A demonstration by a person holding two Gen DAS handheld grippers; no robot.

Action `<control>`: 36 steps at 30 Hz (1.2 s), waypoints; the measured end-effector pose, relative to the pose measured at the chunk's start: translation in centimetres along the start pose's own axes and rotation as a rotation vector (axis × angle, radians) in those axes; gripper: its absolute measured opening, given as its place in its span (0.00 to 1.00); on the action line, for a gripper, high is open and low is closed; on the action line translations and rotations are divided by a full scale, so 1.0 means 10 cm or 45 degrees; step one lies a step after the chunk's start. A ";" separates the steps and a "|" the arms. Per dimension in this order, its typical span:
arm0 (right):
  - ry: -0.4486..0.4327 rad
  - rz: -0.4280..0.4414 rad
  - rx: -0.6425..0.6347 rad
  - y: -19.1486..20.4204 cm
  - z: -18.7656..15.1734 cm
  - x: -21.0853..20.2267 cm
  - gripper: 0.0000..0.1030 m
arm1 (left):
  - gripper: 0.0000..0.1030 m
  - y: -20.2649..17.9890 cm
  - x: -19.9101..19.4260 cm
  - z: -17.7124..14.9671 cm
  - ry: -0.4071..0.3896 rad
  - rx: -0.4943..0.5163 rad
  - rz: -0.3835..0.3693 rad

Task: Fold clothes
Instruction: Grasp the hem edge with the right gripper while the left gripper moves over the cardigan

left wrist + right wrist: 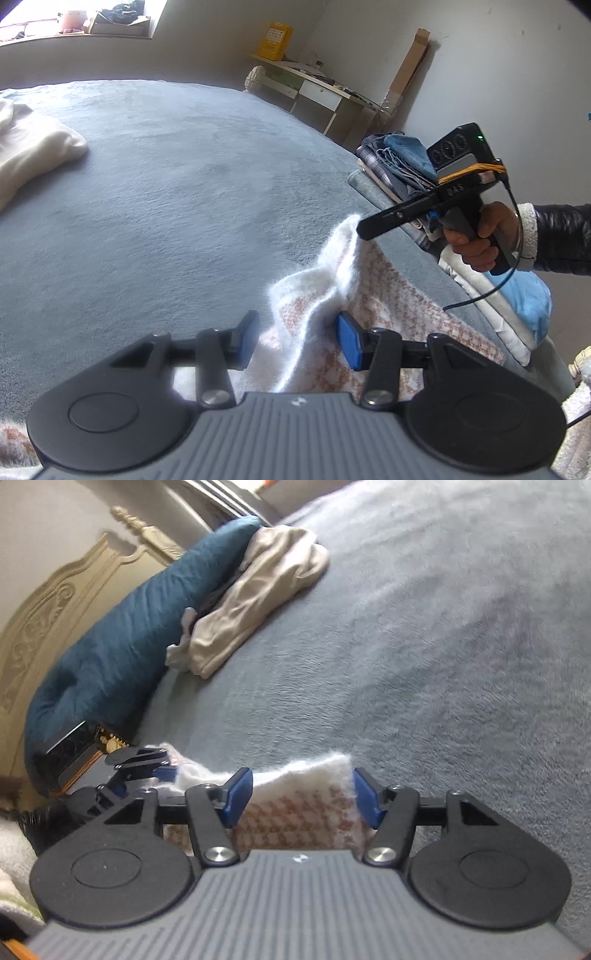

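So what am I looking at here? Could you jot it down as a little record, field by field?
Surface: bed with grey-blue blanket
Garment being folded: white fuzzy sweater with orange check pattern
Left gripper: open, fabric between its pads
Right gripper: open, over the sweater's edge
Holder: a person's hand on the right gripper's handle
Other clothes: cream garment by a teal pillow; folded stack at the bed's edge

Grey-blue blanketed bed (177, 192) carries a checked fuzzy garment (373, 295), cream clothes (258, 590), teal pillow (122, 635)
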State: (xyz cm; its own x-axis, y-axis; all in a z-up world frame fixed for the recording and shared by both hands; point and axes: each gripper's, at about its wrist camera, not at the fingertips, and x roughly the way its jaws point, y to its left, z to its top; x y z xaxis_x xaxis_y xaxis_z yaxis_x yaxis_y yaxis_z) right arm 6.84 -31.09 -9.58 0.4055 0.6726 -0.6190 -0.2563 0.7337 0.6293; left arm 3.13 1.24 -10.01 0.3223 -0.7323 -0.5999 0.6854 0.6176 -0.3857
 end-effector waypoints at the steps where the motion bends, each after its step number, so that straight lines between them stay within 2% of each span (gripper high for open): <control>1: -0.004 -0.001 -0.025 0.04 -0.01 0.00 0.56 | 0.46 0.00 0.00 -0.01 -0.003 0.001 0.005; 6: -0.067 -0.049 -0.115 0.16 -0.03 -0.07 0.56 | 0.46 -0.03 0.02 -0.05 -0.015 -0.002 0.040; 10: -0.112 -0.003 -0.109 0.18 -0.07 -0.16 0.56 | 0.46 -0.03 0.03 -0.08 -0.024 -0.021 0.055; 17: -0.054 -0.042 -0.145 0.24 -0.14 -0.09 0.56 | 0.46 -0.02 0.04 -0.09 -0.031 -0.053 0.068; 18: -0.051 -0.051 -0.156 0.26 -0.15 -0.09 0.54 | 0.46 -0.02 0.03 -0.09 -0.035 -0.061 0.069; 20: -0.045 -0.069 -0.176 0.31 -0.17 -0.08 0.29 | 0.46 -0.02 0.00 -0.09 -0.043 -0.078 0.069; 21: -0.042 -0.078 -0.186 0.33 -0.18 -0.07 0.12 | 0.46 -0.02 -0.01 -0.09 -0.046 -0.087 0.070; 22: -0.039 -0.087 -0.196 0.36 -0.19 -0.07 0.09 | 0.46 -0.02 -0.07 -0.09 -0.056 -0.104 0.060; 24: -0.062 -0.026 -0.241 0.53 -0.23 -0.23 0.08 | 0.46 -0.01 -0.18 -0.09 -0.077 -0.139 0.039; 29: -0.039 0.105 -0.470 1.31 -0.43 -0.72 0.07 | 0.47 0.06 -0.68 -0.04 -0.153 -0.217 0.024; 33: 0.000 0.181 -0.618 1.82 -0.65 -0.95 0.07 | 0.49 0.08 -0.90 0.24 -0.209 -0.200 0.051; 36: 0.003 0.215 -0.691 2.01 -0.79 -1.02 0.07 | 0.50 0.02 -0.83 0.51 -0.205 -0.151 0.039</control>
State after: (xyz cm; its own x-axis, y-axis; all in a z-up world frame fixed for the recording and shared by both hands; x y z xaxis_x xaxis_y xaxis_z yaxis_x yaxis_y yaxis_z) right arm -9.38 -22.41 5.68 0.3179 0.7845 -0.5324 -0.7318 0.5601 0.3884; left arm 3.92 6.01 -1.51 0.4489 -0.7432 -0.4962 0.5949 0.6629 -0.4546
